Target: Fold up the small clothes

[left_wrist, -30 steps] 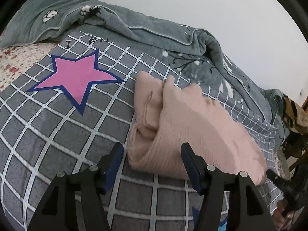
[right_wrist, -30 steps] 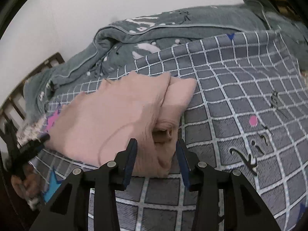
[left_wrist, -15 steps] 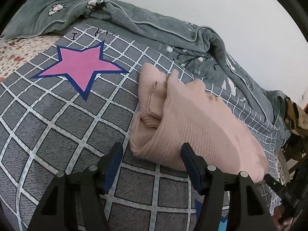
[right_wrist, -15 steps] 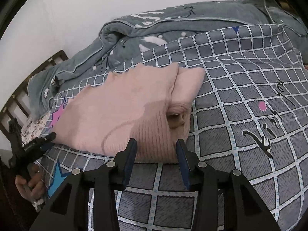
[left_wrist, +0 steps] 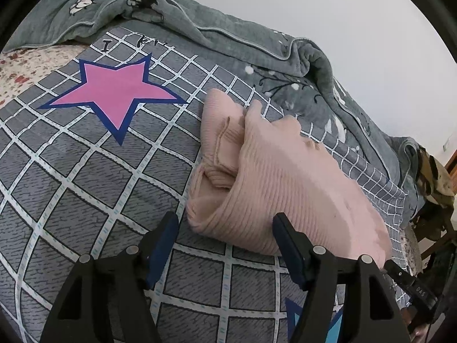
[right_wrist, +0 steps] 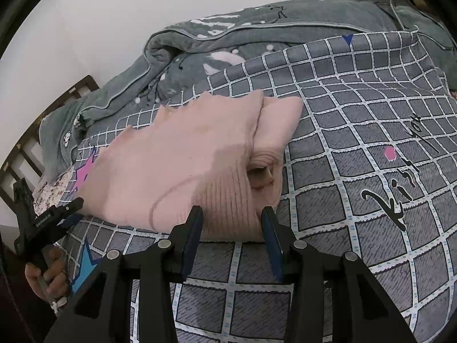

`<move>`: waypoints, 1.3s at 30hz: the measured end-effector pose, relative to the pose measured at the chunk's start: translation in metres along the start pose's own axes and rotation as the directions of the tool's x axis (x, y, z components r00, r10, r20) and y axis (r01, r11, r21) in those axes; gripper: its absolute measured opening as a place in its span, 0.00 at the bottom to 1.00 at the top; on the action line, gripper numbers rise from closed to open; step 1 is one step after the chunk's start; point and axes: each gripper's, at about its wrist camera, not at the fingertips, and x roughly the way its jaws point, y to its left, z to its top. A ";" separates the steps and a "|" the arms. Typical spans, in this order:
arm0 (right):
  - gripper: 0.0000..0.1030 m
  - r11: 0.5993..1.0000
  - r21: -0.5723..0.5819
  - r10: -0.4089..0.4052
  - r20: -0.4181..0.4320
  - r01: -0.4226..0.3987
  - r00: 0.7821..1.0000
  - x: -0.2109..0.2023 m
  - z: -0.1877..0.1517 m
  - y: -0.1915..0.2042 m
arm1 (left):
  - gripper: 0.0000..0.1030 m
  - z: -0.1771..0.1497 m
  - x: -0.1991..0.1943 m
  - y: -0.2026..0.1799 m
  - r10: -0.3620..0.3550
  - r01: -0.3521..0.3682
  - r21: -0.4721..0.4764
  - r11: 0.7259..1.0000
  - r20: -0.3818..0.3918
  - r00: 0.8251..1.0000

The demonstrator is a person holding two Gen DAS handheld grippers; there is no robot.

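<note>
While both claws hover short of the pink sweater [left_wrist: 285, 183], nothing is gripped: the left claw [left_wrist: 224, 237] stands wide open and empty, and the right claw [right_wrist: 231, 228] is open more narrowly, also empty. The sweater lies folded into a thick bundle on the checked bedsheet [left_wrist: 85, 188], with loose inner layers showing at each end. If a claw closes on the top layer only, the bundle is likely to unroll. A claw set too low may pinch the bedsheet as well and drag it. The bunched grey blanket [right_wrist: 257, 37] lies just behind the sweater and limits room to push it back.
</note>
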 end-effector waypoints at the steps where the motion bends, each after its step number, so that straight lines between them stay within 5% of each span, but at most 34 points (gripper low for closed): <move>1: 0.41 1.000 -0.002 -0.002 0.000 0.002 1.000 0.000 0.000 0.000 | 0.65 0.000 0.001 0.000 -0.001 0.001 -0.001 1.000 0.000 1.000; 39: 0.47 0.996 0.051 -0.075 -0.040 0.077 0.996 0.039 0.022 -0.017 | 0.63 0.019 0.021 0.003 -0.071 0.070 -0.062 0.996 -0.028 0.997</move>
